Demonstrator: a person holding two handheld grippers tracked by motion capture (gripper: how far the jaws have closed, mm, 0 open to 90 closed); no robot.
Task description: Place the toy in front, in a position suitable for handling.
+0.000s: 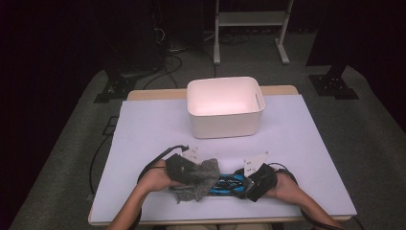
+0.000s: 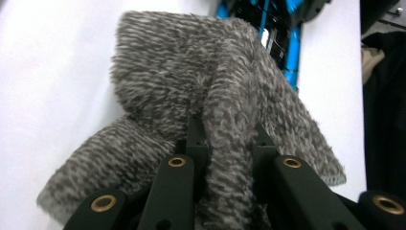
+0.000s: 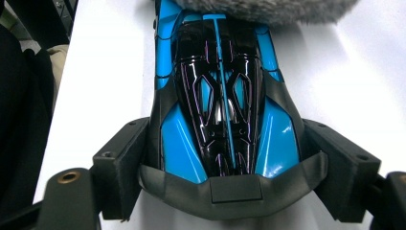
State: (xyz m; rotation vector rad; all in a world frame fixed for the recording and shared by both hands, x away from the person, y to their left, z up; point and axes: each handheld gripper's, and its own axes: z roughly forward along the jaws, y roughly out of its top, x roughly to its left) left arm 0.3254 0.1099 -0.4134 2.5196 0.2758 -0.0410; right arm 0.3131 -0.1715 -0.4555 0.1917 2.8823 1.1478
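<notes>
At the near edge of the white-covered tabletop (image 1: 143,129), a person's two forearms are coming in from below, each hand working a hand-held gripper. The left hand-held gripper (image 1: 187,168) is pinching a fold of a fuzzy grey knitted cloth (image 1: 200,178), its black jaws drawn together with the fabric bunched between them; in the left gripper view the cloth (image 2: 191,96) is draping over both jaws and hanging down on either side. The cloth is lying against the near end of a blue and black toy car (image 1: 229,184), partly covering it.

The right hand-held gripper (image 1: 254,184) is clamping the toy car (image 3: 225,105) across its width, one jaw pressing on each flank near the dark wing at the car's end closest to that camera. In the right gripper view the car is stretching away along the tabletop toward the grey cloth (image 3: 258,9), which is overlapping its far end. The car is sitting flat on the tabletop between the two hands, lengthwise from one gripper to the other.

Farther back, well apart from the hands, a white rectangular bin (image 1: 225,103) is standing upright near the middle of the tabletop's far side, its opening facing up. Beyond the table, a white metal stand (image 1: 251,28) is resting on the grey floor.
</notes>
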